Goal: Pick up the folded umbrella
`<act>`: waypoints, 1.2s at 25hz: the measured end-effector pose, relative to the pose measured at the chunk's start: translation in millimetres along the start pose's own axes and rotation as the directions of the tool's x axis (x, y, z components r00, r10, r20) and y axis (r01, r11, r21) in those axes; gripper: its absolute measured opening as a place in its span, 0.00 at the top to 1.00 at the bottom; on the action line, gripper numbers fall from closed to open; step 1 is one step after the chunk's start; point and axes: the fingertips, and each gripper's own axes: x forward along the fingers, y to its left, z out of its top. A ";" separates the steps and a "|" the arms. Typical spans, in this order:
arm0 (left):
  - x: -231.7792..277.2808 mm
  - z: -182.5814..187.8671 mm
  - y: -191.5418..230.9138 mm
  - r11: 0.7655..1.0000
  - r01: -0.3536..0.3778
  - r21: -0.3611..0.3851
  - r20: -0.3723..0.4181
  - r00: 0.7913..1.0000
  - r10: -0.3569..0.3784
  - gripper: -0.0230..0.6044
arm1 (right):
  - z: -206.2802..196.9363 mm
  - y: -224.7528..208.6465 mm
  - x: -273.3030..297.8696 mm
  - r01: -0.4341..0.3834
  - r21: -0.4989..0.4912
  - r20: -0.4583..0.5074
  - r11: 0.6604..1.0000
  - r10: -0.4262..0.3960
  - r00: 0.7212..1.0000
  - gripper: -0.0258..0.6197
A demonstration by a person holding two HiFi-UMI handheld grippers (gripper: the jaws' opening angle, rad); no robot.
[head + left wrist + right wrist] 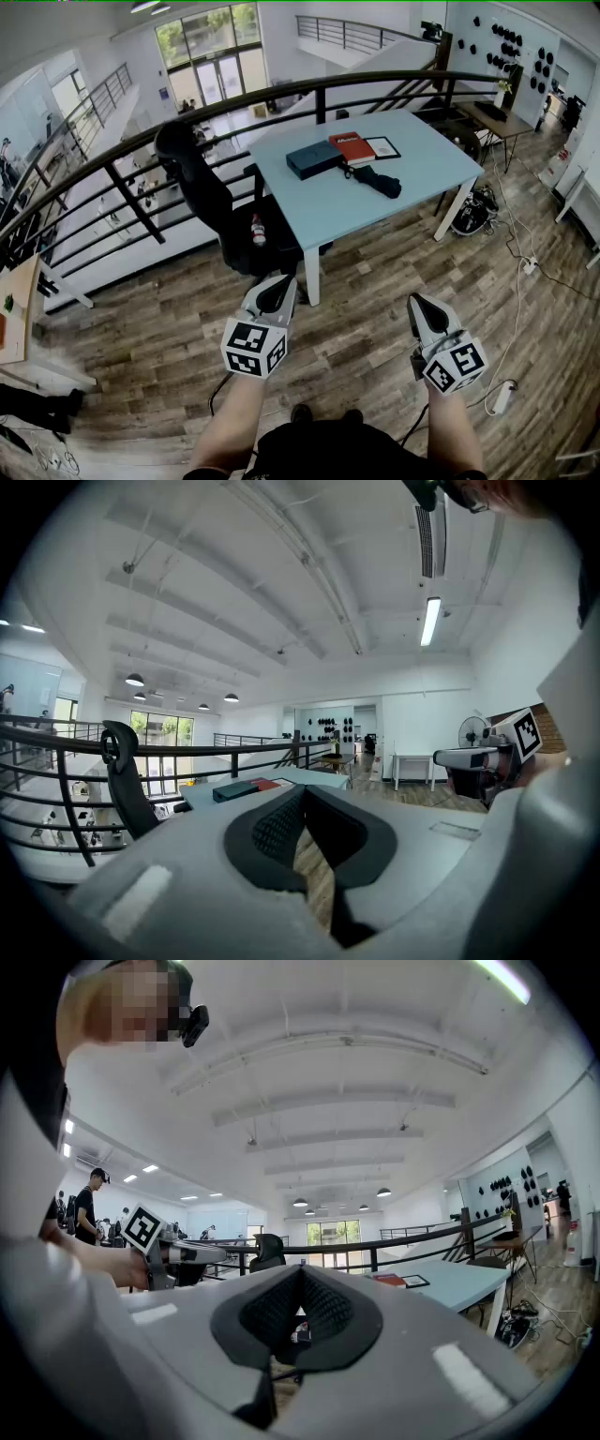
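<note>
The folded black umbrella [378,180] lies on the light blue table [412,192], in front of a red book [352,146] and to the right of a dark box [312,159]. Both grippers hang over the wooden floor, well short of the table. The left gripper [272,292] is shut and empty; its own view shows the pads meeting at the tip [303,794], with the table [291,778] far ahead. Also shut and empty is the right gripper [419,309], its pads together [300,1274]. The umbrella cannot be made out in either gripper view.
A black office chair [202,187] stands at the table's left end, with a bottle [258,230] on its seat. A dark railing [141,141] runs behind the table. The nearest white table leg [311,272] is just ahead of the left gripper. Cables and a power strip [502,396] lie on the floor at the right.
</note>
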 end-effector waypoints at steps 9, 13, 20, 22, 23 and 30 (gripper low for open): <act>-12.0 -7.7 -3.1 1.000 0.018 -0.008 -0.023 1.000 -0.018 0.96 | -6.9 4.1 -15.9 0.024 0.018 -0.024 1.000 -0.023 0.999 0.96; -11.9 -1.8 -9.3 0.998 0.055 -0.021 -0.006 0.998 -0.055 0.96 | 1.5 24.8 1.2 0.001 0.000 -0.008 1.000 -0.001 1.000 0.96; -38.8 -1.4 14.2 0.998 0.057 0.007 -0.008 0.998 -0.057 0.96 | 11.5 82.0 22.3 -0.088 -0.071 -0.028 0.994 0.086 0.996 0.96; -47.9 -5.5 26.3 0.999 0.050 -0.008 -0.012 0.999 -0.050 0.96 | 9.3 85.3 26.8 -0.062 -0.026 -0.023 0.998 0.061 0.998 0.96; -51.8 -6.5 30.7 0.999 0.049 -0.012 -0.011 0.999 -0.049 0.96 | 8.9 88.2 28.9 -0.054 -0.006 -0.018 0.999 0.054 0.998 0.96; -60.4 -14.1 45.0 0.997 0.070 -0.022 -0.009 0.997 -0.070 0.96 | -7.3 112.1 34.8 -0.060 0.045 -0.044 0.997 0.062 0.997 0.96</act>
